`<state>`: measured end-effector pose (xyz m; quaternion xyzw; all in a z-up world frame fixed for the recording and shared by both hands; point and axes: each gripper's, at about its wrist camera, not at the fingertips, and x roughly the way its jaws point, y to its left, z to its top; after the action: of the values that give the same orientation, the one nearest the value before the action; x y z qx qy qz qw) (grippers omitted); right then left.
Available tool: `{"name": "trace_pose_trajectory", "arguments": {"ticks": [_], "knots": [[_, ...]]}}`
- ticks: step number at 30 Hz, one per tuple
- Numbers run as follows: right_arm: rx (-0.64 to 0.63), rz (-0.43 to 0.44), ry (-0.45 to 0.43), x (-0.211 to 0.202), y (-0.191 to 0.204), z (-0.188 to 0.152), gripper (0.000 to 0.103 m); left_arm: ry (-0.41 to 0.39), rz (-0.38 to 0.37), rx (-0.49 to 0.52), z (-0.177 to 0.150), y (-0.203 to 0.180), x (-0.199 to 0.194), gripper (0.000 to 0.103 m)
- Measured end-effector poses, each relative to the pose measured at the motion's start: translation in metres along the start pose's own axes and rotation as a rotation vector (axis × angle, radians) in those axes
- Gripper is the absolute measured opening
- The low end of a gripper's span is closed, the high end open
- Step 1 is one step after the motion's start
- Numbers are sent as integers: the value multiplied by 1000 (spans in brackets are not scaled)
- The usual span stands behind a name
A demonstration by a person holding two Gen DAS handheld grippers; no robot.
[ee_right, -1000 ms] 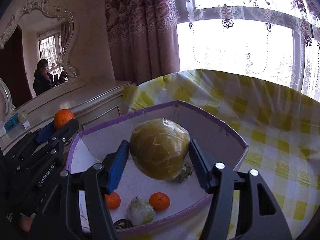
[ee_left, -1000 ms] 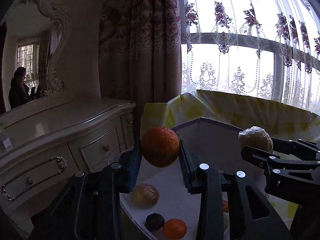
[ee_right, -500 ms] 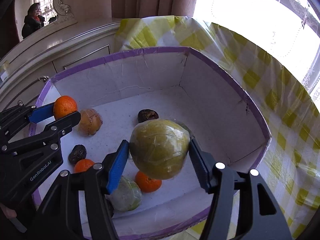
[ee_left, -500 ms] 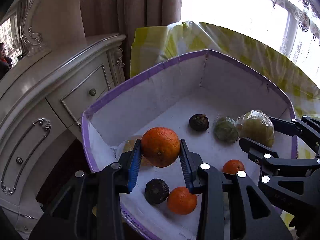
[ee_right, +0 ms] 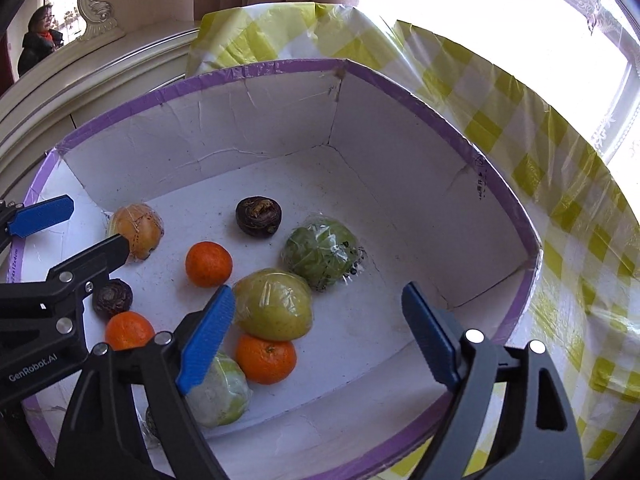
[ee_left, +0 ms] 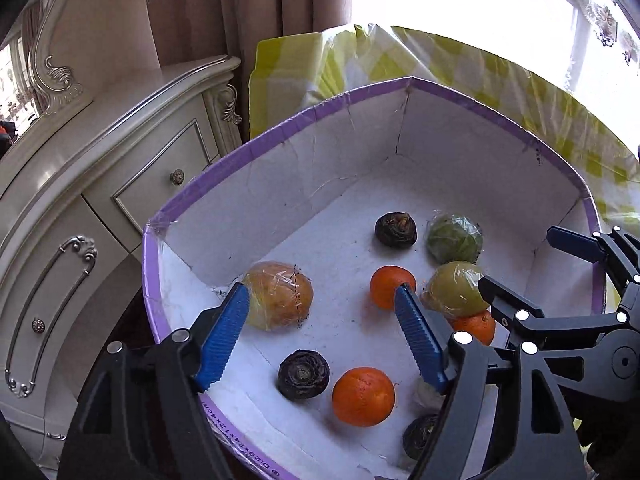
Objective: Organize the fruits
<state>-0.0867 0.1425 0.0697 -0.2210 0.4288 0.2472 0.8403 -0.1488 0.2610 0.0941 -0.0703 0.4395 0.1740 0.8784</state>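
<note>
While you hold both grippers over the white box (ee_right: 400,152) with the purple-taped rim, the only writing that reads clearly is "GenRobot.AI" on the side of your left gripper (ee_right: 68,226), seen at the near left of the right wrist view; a small line of print runs along the box's near rim (ee_left: 236,436), and another sits on its far right wall, both too small to read. Your left gripper (ee_left: 320,312) has just been opening and its blue-padded jaws stand apart with nothing pressed between them; your right gripper (ee_right: 316,320) has likewise just been opening, jaws wide and holding nothing. All the fruit lies on the box floor. A yellow-green fruit in clear wrap (ee_right: 274,304) sits in the middle, touching an orange (ee_right: 266,358) on its near side, with a darker green wrapped fruit (ee_right: 322,254) just beyond it. Another orange (ee_right: 208,264) lies to the left, a third (ee_right: 128,330) at the near left. An amber wrapped fruit (ee_right: 138,230) rests far left. Dark brown round fruits sit at the far middle (ee_right: 258,216) and near left (ee_right: 114,298). A pale green wrapped one (ee_right: 220,394) lies nearest. Yellow-checked cloth (ee_right: 560,184) covers the table.
</note>
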Motion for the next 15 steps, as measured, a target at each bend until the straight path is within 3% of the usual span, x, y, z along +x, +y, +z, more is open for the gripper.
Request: {"name": "trace_pose_trajectory", "arguments": {"ticks": [5, 9, 15], "knots": [[-53, -7, 9, -3, 8, -5, 90, 2, -7, 28, -1, -5, -5, 88], [-77, 19, 23, -8, 15, -7, 98, 54, 59, 37, 0, -8, -3, 88], [-72, 28, 29, -9, 13, -6, 98, 84, 49, 23, 2, -6, -2, 88]]}}
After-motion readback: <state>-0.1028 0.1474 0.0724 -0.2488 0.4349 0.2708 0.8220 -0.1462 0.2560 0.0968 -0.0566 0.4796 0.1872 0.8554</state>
